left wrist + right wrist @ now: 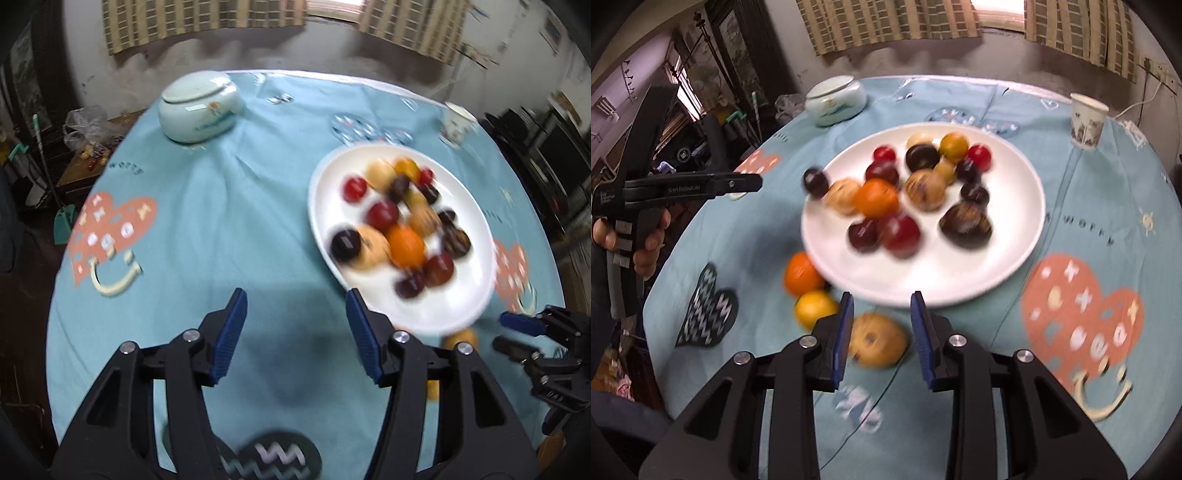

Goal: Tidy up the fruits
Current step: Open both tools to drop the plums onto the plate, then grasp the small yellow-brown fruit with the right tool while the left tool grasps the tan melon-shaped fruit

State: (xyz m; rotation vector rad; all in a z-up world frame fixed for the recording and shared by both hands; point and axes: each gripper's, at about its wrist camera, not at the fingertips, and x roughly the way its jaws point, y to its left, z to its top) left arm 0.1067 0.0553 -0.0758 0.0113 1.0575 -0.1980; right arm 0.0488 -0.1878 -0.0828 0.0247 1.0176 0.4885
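A white plate (1015, 229) on the blue tablecloth holds several fruits: red, dark purple, tan and an orange one (877, 197). It also shows in the left wrist view (436, 317). Three fruits lie on the cloth in front of the plate: an orange (801, 275), a yellow one (814, 308) and a tan one (877, 339). My right gripper (882, 336) is open, its fingers on either side of the tan fruit. My left gripper (295, 336) is open and empty over bare cloth, left of the plate.
A pale green lidded jar (199, 107) stands at the far left of the round table. A paper cup (1087, 120) stands at the far right. The table edge curves close on all sides.
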